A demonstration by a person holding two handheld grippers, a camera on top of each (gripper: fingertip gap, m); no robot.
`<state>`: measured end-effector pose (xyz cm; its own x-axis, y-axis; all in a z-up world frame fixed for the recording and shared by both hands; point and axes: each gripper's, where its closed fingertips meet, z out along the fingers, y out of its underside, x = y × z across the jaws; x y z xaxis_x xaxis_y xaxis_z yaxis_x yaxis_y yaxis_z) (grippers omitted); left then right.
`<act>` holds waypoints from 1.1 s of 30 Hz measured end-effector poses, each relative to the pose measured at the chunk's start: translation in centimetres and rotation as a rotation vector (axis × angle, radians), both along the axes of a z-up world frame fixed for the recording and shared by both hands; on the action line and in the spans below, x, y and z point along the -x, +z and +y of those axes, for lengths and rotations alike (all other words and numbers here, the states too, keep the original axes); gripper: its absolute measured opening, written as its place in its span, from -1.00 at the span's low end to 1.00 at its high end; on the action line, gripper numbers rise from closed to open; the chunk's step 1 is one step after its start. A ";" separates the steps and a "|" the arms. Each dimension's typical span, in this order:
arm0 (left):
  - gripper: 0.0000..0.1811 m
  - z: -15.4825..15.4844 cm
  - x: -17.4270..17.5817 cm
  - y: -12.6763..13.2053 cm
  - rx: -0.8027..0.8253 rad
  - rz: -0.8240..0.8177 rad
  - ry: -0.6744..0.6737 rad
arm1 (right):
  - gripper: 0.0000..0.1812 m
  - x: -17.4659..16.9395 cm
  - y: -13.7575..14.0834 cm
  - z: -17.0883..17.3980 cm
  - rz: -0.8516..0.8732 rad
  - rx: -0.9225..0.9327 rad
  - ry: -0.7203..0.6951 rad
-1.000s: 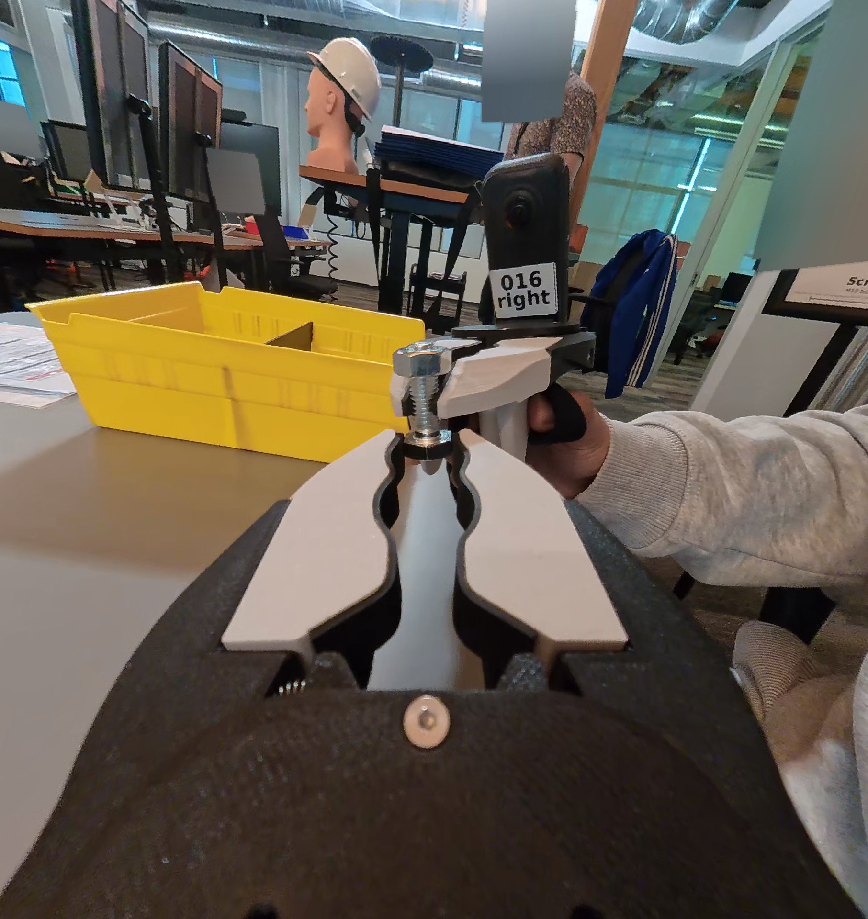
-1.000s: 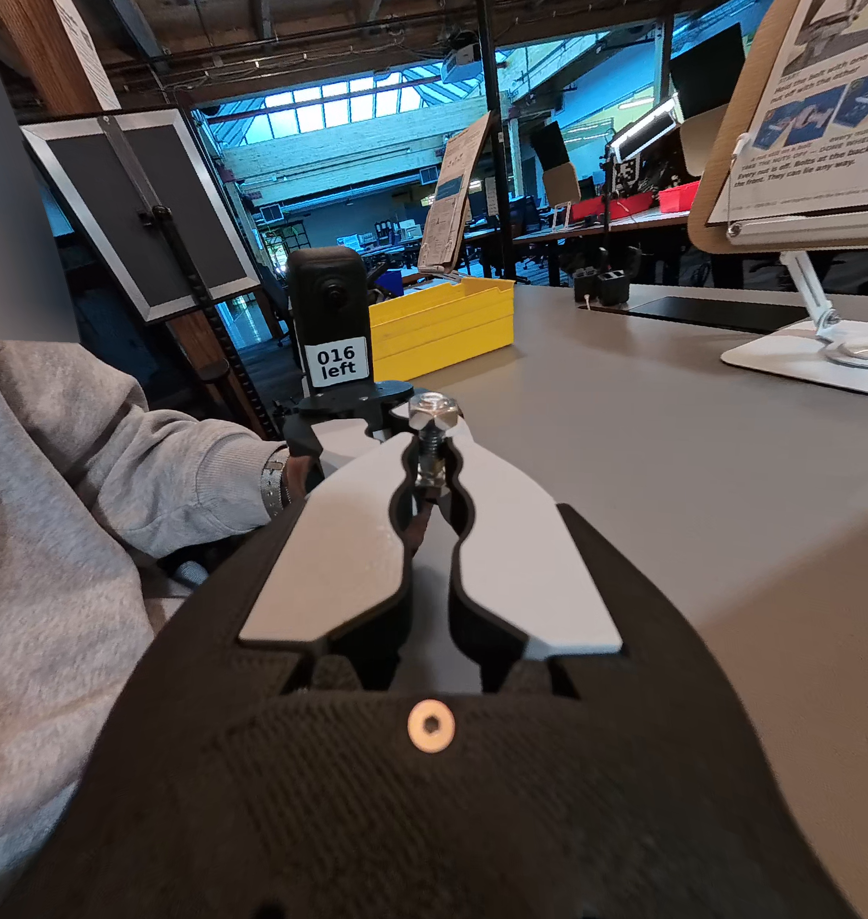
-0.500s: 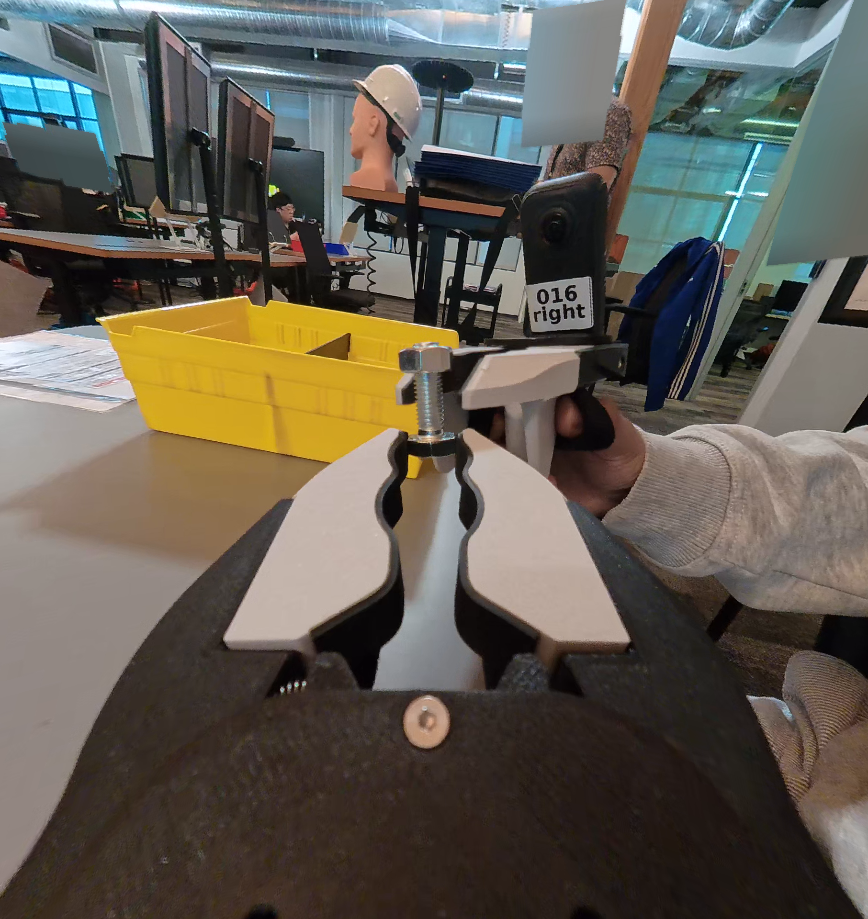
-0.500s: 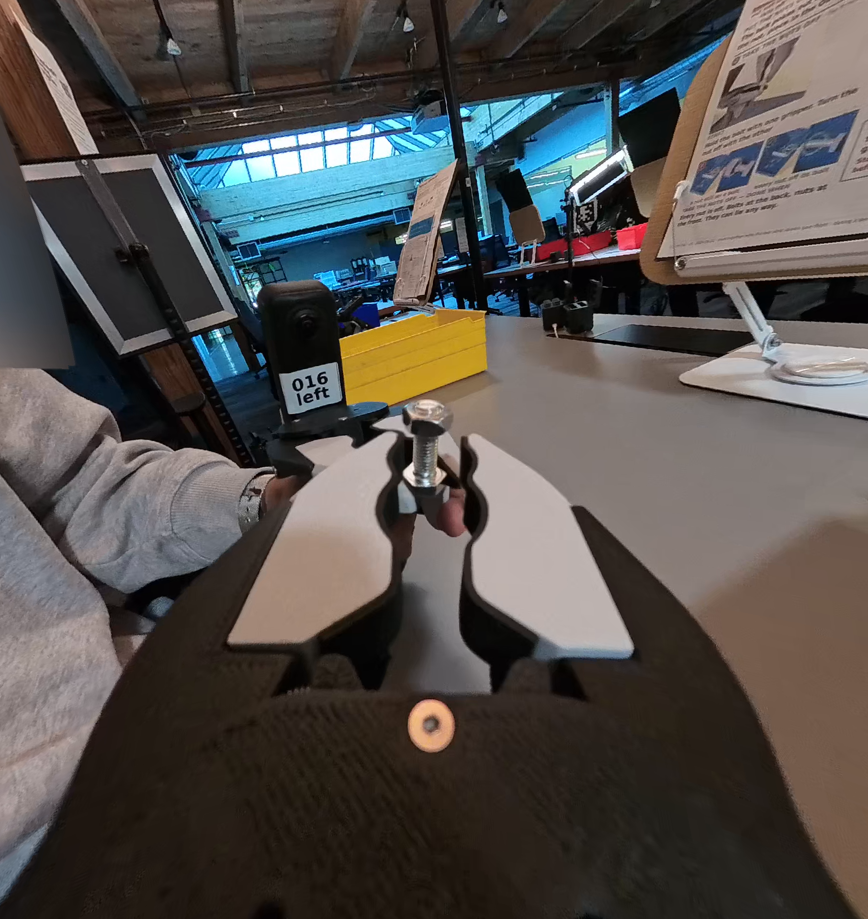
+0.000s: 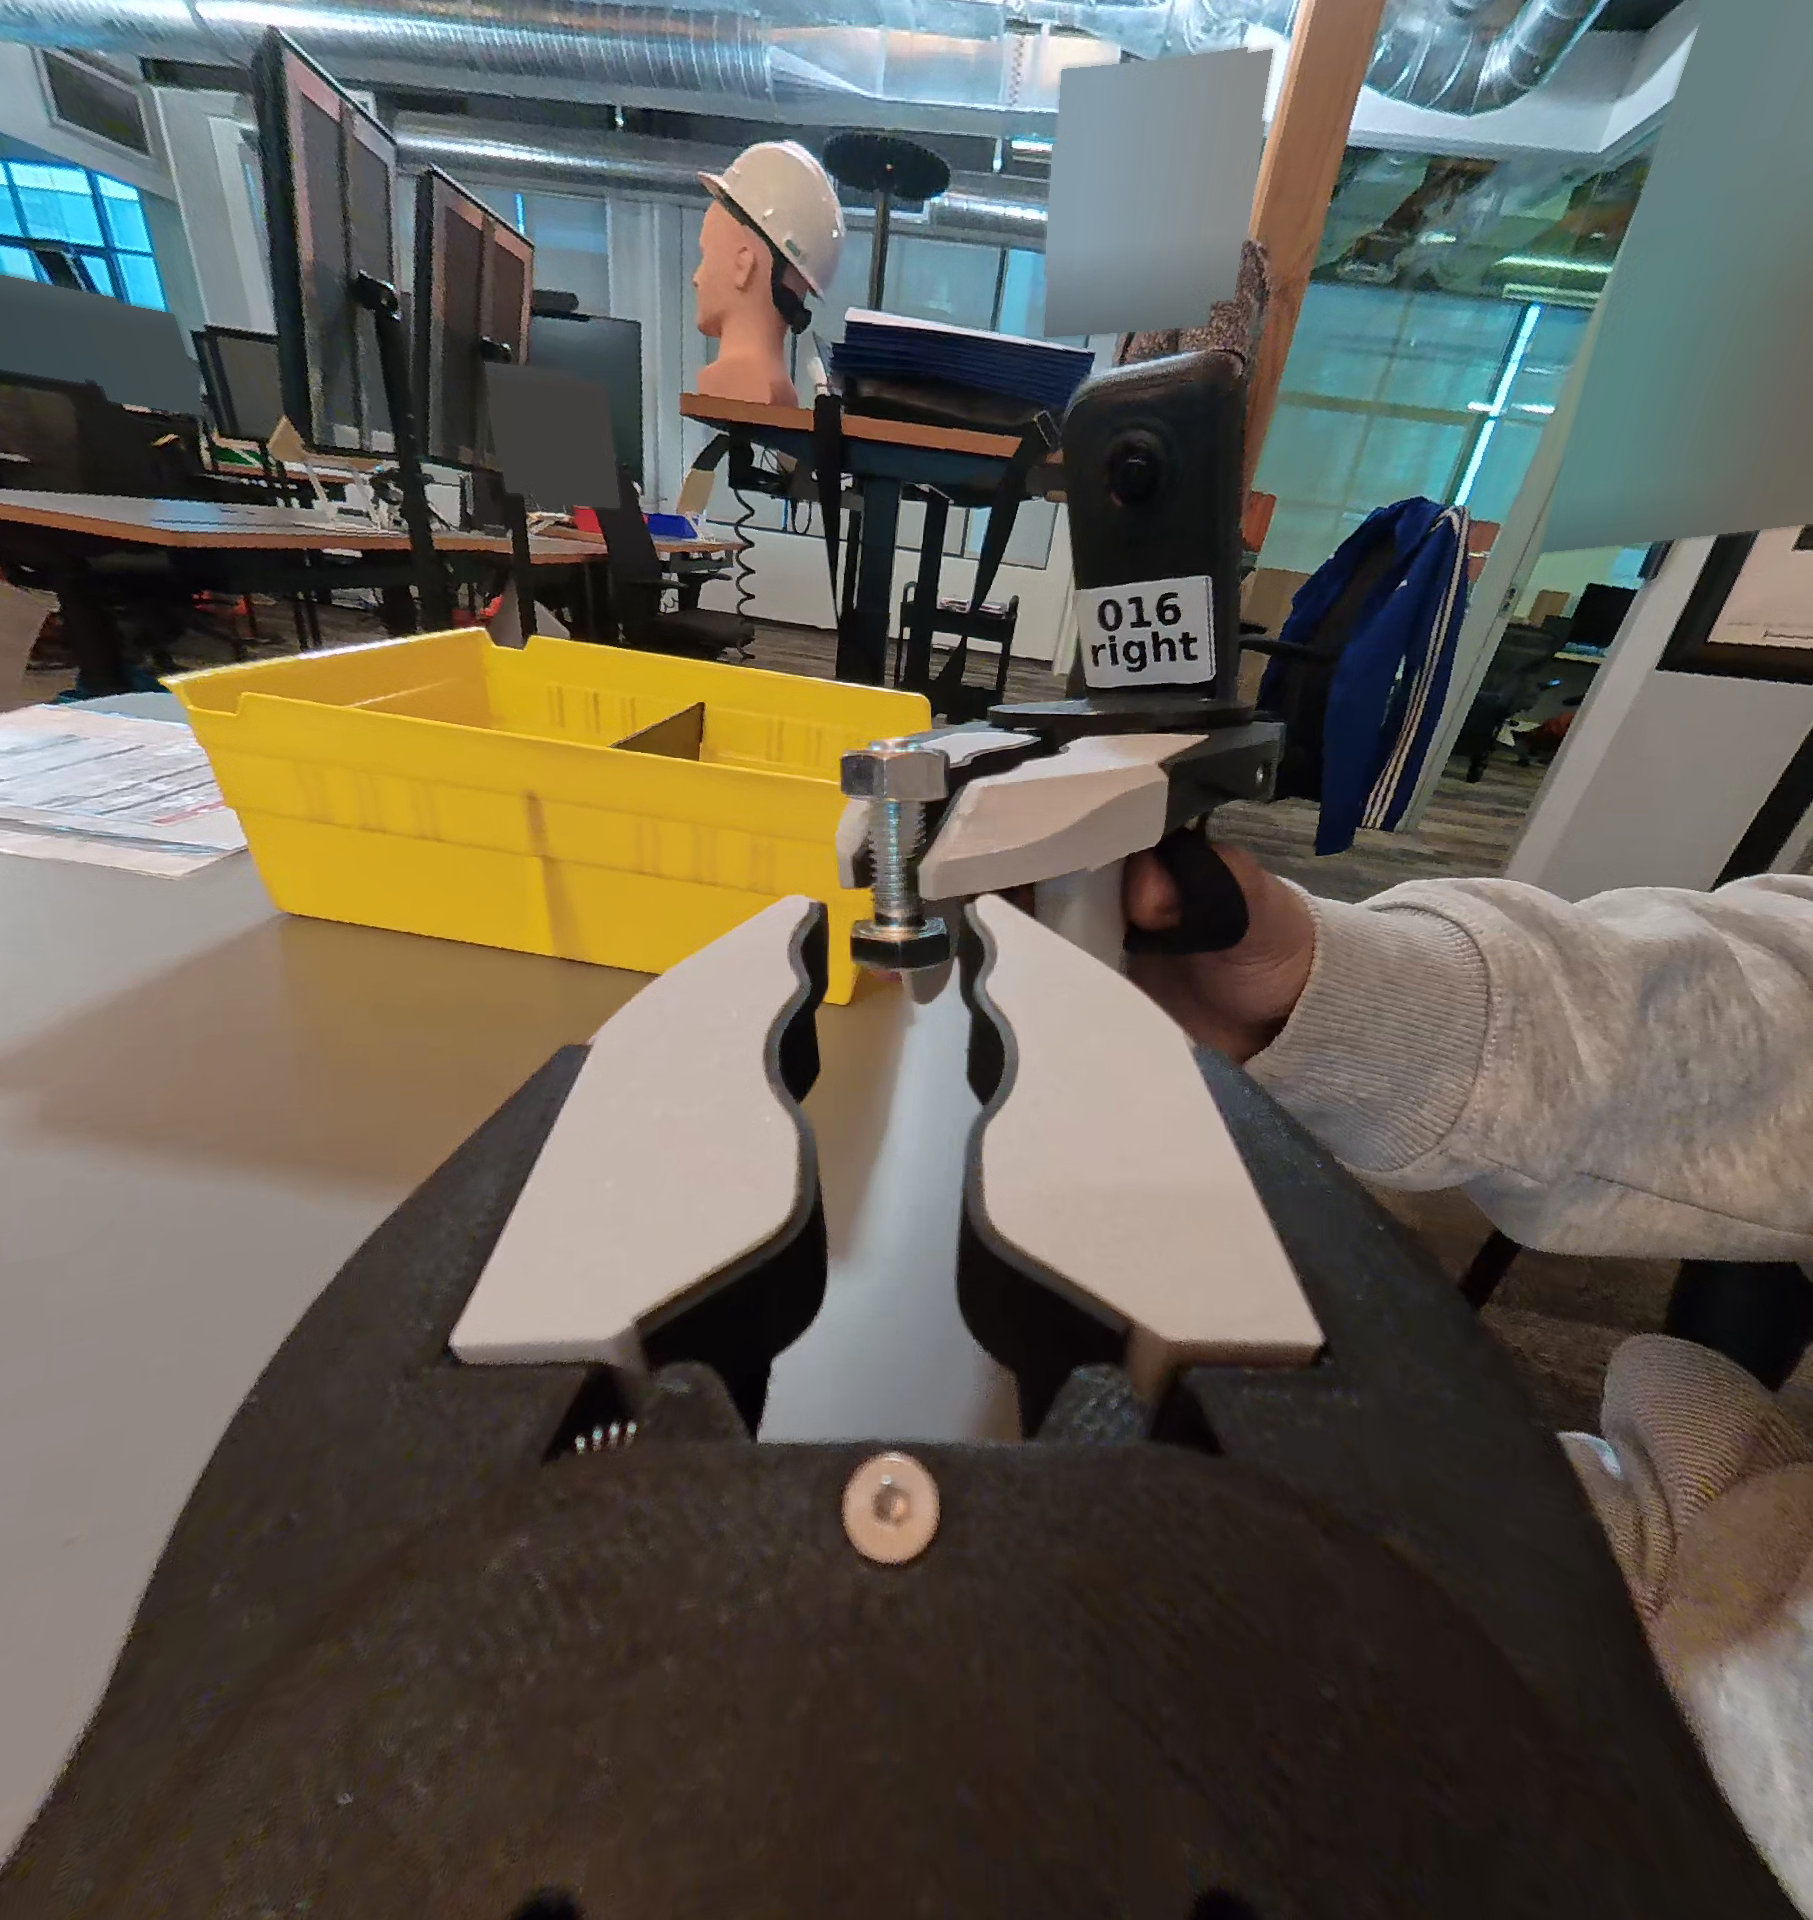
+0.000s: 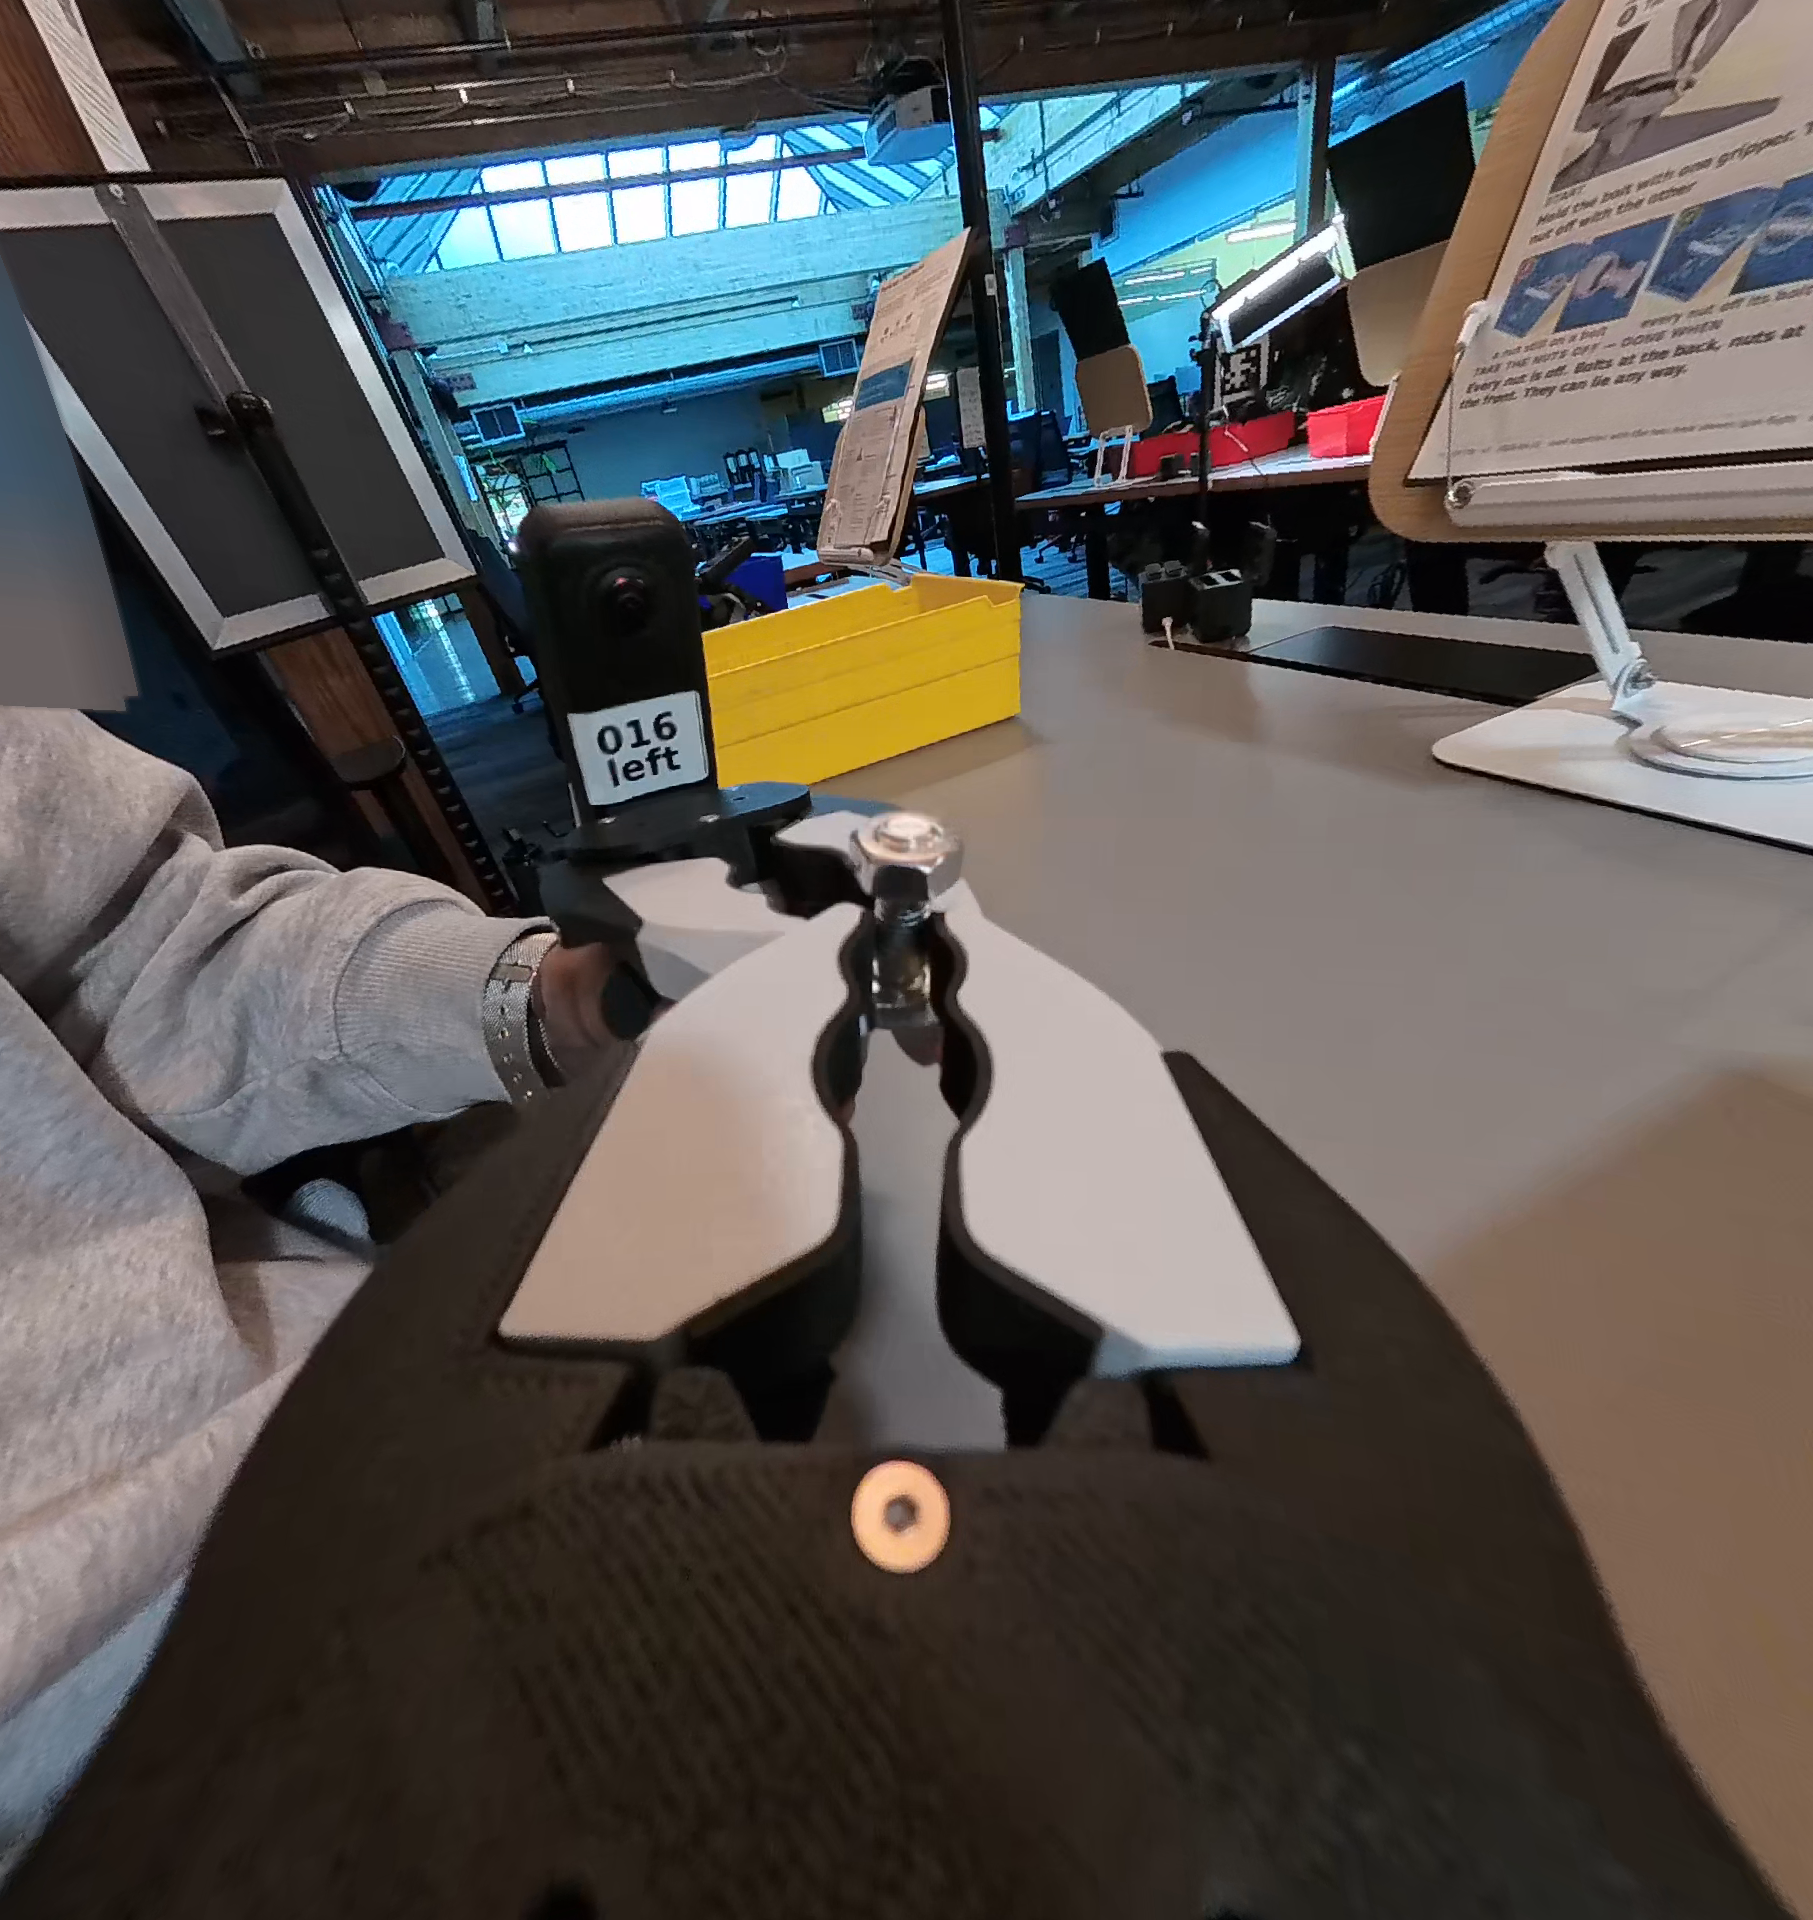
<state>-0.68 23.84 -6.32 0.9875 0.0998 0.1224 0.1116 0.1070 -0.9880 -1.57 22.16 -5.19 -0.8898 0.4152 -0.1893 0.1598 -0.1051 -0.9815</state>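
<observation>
Holding the bolt (image 5: 894,831) upright, your right gripper (image 5: 886,847) is clamped on its shank. Your left gripper (image 5: 894,935) has jaws slightly apart around the nut (image 5: 898,945) at the bolt's lower end; contact unclear.

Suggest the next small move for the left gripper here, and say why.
Probably close the left gripper on the nut: its fingers stand open on either side of it at the lower end of the bolt, while the right gripper clamps the shank upright.
</observation>
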 end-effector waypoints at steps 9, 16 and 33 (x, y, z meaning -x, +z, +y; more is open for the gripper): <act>-0.76 -0.1 -0.4 -0.1 0.011 -0.020 -0.063 | -0.90 -0.5 0.1 -0.2 0.016 -0.011 0.033; -0.79 -0.1 -0.5 -0.2 0.017 -0.018 -0.070 | -0.90 -0.5 0.1 0.0 0.017 -0.010 0.026; -0.79 -0.2 0.2 -0.2 0.019 0.004 -0.022 | -0.81 -0.2 0.5 0.2 0.029 0.024 0.001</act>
